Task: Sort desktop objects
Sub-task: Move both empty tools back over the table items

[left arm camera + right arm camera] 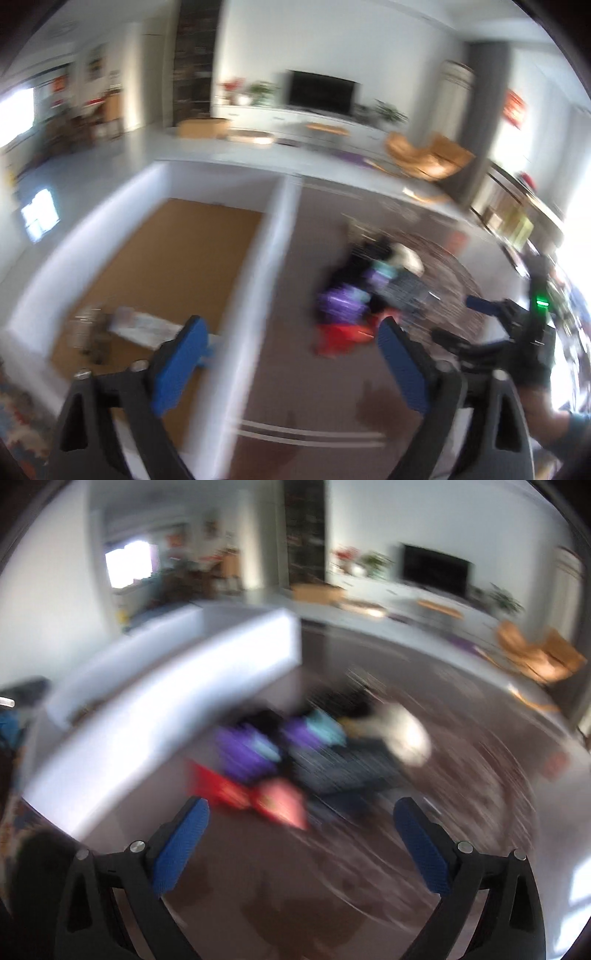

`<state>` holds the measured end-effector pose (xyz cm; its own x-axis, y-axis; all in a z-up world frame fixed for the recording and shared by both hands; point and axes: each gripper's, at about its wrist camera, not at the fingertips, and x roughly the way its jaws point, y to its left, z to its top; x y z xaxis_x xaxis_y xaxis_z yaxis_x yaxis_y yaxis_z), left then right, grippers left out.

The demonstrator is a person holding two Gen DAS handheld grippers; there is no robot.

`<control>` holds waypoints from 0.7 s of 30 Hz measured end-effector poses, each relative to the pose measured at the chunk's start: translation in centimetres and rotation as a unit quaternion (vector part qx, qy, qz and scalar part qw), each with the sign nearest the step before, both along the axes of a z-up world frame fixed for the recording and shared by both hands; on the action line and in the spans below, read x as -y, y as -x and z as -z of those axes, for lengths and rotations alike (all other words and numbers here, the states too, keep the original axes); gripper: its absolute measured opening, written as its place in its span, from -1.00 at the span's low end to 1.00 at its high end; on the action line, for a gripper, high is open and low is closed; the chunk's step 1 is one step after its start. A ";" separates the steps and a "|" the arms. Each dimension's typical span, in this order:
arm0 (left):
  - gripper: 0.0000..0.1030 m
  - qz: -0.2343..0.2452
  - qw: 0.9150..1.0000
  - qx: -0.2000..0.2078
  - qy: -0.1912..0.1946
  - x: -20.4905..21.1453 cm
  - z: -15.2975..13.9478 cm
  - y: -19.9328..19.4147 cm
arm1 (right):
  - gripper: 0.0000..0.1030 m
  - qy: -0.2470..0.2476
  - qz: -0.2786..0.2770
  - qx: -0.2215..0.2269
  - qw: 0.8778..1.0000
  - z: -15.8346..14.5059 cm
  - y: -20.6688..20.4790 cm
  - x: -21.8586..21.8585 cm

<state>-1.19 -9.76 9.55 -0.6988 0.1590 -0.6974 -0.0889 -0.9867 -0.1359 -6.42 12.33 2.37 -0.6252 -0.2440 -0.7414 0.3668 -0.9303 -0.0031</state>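
Observation:
A blurred pile of small objects lies on the dark brown table: purple packs, a red item, a dark striped thing and a white lump. My left gripper is open and holds nothing; it straddles the right wall of a white box, left of the pile. My right gripper is open and holds nothing, just short of the red item and a pink one. In the left wrist view the right gripper shows at the right, in a gloved hand.
The white box has a brown cardboard floor with a flat white packet and a clear item in its near corner. Beyond the table are pale floor, a TV on a low cabinet, and a wooden chair.

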 end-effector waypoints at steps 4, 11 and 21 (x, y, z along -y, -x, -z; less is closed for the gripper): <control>0.98 0.039 0.999 0.032 0.016 -5.2 3.8 0.4 | 0.95 -0.038 0.070 0.026 0.996 3.2 -0.7 -6.6; 0.98 0.052 0.991 0.117 0.023 -11.0 12.4 3.5 | 0.96 -0.046 0.144 0.051 0.987 6.5 -2.3 -12.0; 0.99 0.049 0.992 0.099 0.067 -13.6 14.7 3.9 | 1.00 -0.020 0.171 0.060 0.983 6.3 -2.8 -14.0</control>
<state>-5.05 3.83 -5.15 -0.5317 0.1160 -0.8390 -0.1697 -0.9851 -0.0286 -3.58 26.33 -3.97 -0.5729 -0.0039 -0.8196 0.0330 -0.9993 -0.0184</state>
